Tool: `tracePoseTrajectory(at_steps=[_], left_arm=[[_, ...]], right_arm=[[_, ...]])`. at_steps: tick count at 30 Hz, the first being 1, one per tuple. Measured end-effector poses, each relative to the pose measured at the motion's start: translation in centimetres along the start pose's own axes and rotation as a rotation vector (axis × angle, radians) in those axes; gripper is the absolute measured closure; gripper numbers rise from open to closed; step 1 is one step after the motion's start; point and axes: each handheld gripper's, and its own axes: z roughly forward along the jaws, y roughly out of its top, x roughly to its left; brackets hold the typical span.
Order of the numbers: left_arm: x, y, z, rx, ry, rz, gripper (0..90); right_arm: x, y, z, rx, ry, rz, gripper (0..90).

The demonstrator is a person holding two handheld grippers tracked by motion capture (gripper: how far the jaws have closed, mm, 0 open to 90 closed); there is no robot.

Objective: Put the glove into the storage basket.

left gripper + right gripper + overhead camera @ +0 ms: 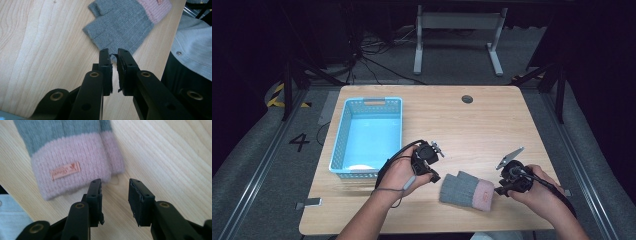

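Note:
A grey knitted fingerless glove with a pink cuff lies flat near the table's front edge. My left gripper is at the glove's left, finger end. In the left gripper view the glove stretches away ahead, and the left gripper has its jaws almost together, with a sliver of the grey edge pinched between the tips. My right gripper is at the cuff end. In the right gripper view it stands open over bare wood, the pink cuff with its small label just left of the left jaw.
A light blue plastic basket stands on the left half of the wooden table, something pale lying at its near end. A round cable hole sits near the far edge. The person's grey clothing lies beyond the front edge.

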Motion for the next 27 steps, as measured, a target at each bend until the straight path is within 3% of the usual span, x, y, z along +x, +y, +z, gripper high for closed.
tracePoseTrajectory(at_steps=[9, 17, 24, 27], left_arm=[[0.0, 0.1, 0.1, 0.004, -0.003, -0.001, 82.0], [0.1, 0.0, -0.1, -0.004, 0.0, -0.002, 82.0], [0.0, 0.1, 0.7, 0.026, -0.008, -0.004, 82.0], [0.0, 0.3, 1.7, 0.054, -0.02, 0.008, 82.0]], right_arm=[[0.0, -0.1, 1.5, 0.053, 0.023, -0.035, 66.9], [0.1, 0.2, 1.0, 0.012, 0.0, -0.072, 90.0], [0.0, 0.1, 0.7, 0.006, 0.003, -0.083, 89.6], [0.0, 0.1, 0.8, 0.006, 0.003, -0.1, 78.6]])
